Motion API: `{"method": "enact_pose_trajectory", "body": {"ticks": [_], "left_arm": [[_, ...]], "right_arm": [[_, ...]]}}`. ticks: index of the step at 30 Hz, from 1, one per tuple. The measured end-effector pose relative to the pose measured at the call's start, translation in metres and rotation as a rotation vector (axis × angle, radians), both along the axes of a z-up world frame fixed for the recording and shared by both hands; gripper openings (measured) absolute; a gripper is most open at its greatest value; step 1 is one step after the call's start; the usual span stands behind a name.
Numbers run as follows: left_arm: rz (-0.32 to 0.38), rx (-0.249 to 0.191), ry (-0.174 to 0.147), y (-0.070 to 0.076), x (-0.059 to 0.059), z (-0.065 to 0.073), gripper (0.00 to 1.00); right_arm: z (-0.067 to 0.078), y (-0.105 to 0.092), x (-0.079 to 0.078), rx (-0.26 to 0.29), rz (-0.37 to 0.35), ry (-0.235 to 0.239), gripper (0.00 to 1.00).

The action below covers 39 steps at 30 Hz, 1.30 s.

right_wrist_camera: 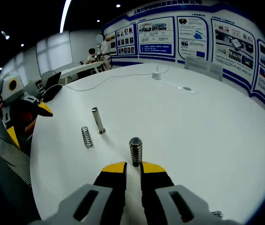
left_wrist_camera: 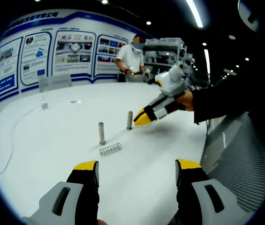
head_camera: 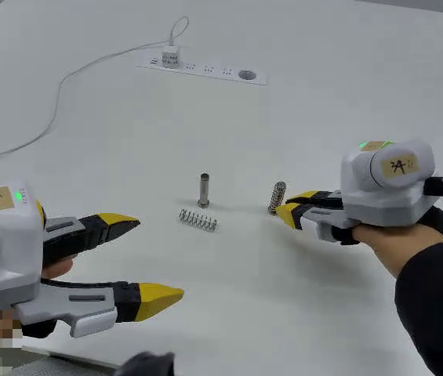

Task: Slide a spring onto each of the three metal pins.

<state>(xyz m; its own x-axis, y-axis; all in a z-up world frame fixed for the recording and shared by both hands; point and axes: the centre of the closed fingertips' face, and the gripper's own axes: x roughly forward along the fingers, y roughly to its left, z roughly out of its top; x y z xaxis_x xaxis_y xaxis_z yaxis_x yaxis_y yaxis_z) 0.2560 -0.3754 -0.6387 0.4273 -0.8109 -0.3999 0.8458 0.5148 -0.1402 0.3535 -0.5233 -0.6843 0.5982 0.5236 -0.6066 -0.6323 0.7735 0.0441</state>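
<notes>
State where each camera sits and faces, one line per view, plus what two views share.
Head view: headset, looking down at the table; left gripper, right gripper, a sleeve show.
Left gripper view: on the left gripper, facing bare pin and loose spring; own jaws apart.
Right gripper view: on the right gripper, facing the sprung pin; jaws close together.
Shared: each gripper view catches the other gripper.

Smooth matt white table (head_camera: 299,117). The bare pin (head_camera: 204,190) is grey metal with a dull sheen. The loose spring (head_camera: 197,220) is bright metal wire, same for the upright spring (head_camera: 277,197). The left gripper (head_camera: 158,258) and right gripper (head_camera: 288,213) have semi-gloss white plastic shells and matt black-and-yellow tips. The power strip (head_camera: 201,69) is white plastic.
</notes>
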Motion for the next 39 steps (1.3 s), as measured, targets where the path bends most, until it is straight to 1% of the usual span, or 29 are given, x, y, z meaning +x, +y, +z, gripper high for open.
{"method": "enact_pose_trajectory", "body": {"ticks": [4, 6, 9, 13, 16, 23, 24, 27, 31, 36, 39], "left_arm": [[0.001, -0.005, -0.006, 0.0, 0.0, 0.001, 0.67], [0.001, -0.007, -0.007, 0.0, 0.0, 0.002, 0.67], [0.001, -0.013, -0.012, 0.0, 0.001, 0.003, 0.67], [0.002, -0.021, -0.016, -0.001, 0.001, 0.004, 0.67], [0.001, -0.024, -0.019, -0.001, 0.001, 0.005, 0.67], [-0.008, -0.027, -0.022, -0.003, 0.0, 0.006, 0.67], [-0.01, -0.027, -0.022, -0.003, 0.0, 0.006, 0.67], [-0.014, -0.026, -0.021, -0.003, -0.001, 0.006, 0.67], [-0.013, -0.027, -0.018, -0.003, -0.001, 0.005, 0.67], [-0.006, -0.03, -0.016, -0.002, 0.0, 0.005, 0.67], [-0.002, -0.029, -0.014, -0.001, 0.0, 0.005, 0.67]], "right_arm": [[-0.002, 0.004, -0.007, -0.006, 0.01, 0.01, 0.12], [-0.003, 0.005, -0.008, -0.007, 0.016, 0.015, 0.12], [-0.002, 0.013, -0.016, -0.007, 0.033, 0.021, 0.12], [-0.002, 0.024, -0.022, -0.006, 0.06, 0.021, 0.12], [-0.002, 0.033, -0.026, -0.005, 0.088, 0.021, 0.13], [0.002, 0.065, -0.032, -0.019, 0.211, -0.012, 0.13], [0.002, 0.07, -0.032, -0.019, 0.224, -0.013, 0.13], [0.001, 0.081, -0.03, -0.047, 0.267, -0.026, 0.14], [0.0, 0.094, -0.026, -0.058, 0.304, -0.031, 0.15], [-0.005, 0.102, -0.02, -0.072, 0.335, -0.03, 0.16], [-0.011, 0.103, -0.017, -0.083, 0.345, -0.017, 0.16]]}}
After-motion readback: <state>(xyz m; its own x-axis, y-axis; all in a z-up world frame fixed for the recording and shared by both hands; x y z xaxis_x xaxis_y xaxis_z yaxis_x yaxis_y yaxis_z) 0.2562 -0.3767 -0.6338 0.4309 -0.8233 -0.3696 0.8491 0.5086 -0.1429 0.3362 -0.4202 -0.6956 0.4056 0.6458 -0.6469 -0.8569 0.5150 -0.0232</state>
